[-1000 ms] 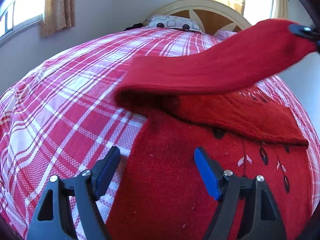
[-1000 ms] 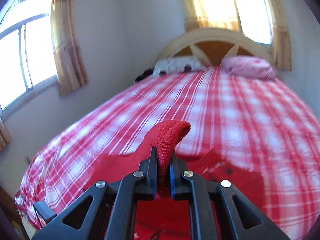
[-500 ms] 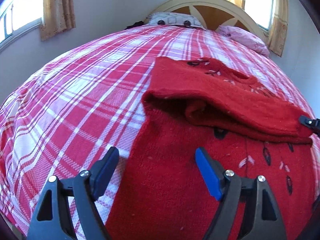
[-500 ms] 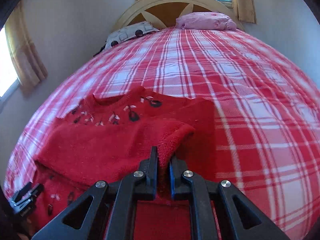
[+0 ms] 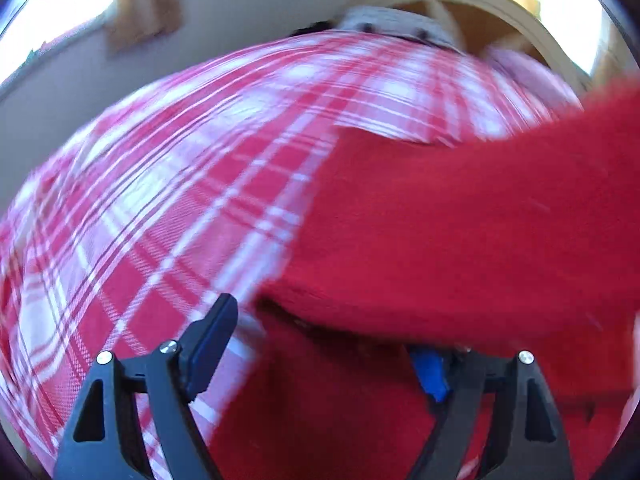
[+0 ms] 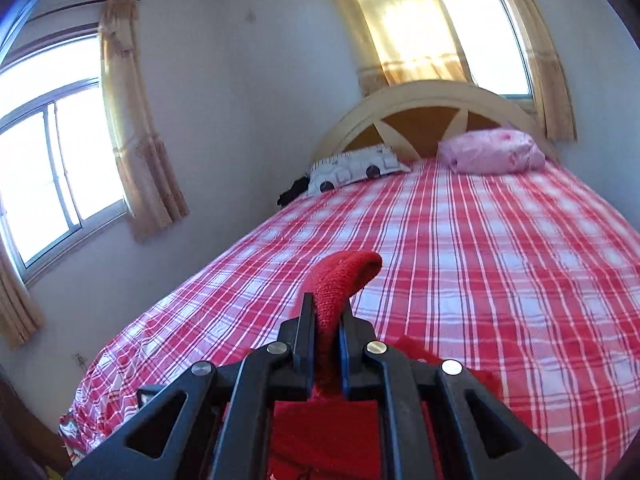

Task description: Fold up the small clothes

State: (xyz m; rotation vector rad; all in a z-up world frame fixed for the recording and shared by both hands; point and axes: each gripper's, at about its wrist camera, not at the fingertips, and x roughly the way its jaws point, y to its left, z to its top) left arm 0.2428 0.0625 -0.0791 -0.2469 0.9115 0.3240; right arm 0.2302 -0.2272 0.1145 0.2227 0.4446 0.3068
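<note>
Two hand-held grippers work the red knitted sweater (image 5: 460, 232) on the red-and-white plaid bed (image 6: 500, 248): right hand-held gripper (image 6: 326, 320) clenched on its fold, left hand-held gripper (image 5: 324, 344) released, so lay that fold squarely.

The red knitted sweater (image 5: 460, 216) lies on the bed, its body spread flat in the left wrist view. A broad fold of the same knit stretches across it from the upper right, lifted off the lower layer, with a dark gap under its near edge. This view is blurred, so no pattern shows. In the right wrist view, a ribbed edge of the sweater (image 6: 344, 280) stands up, curling over at its top.
</note>
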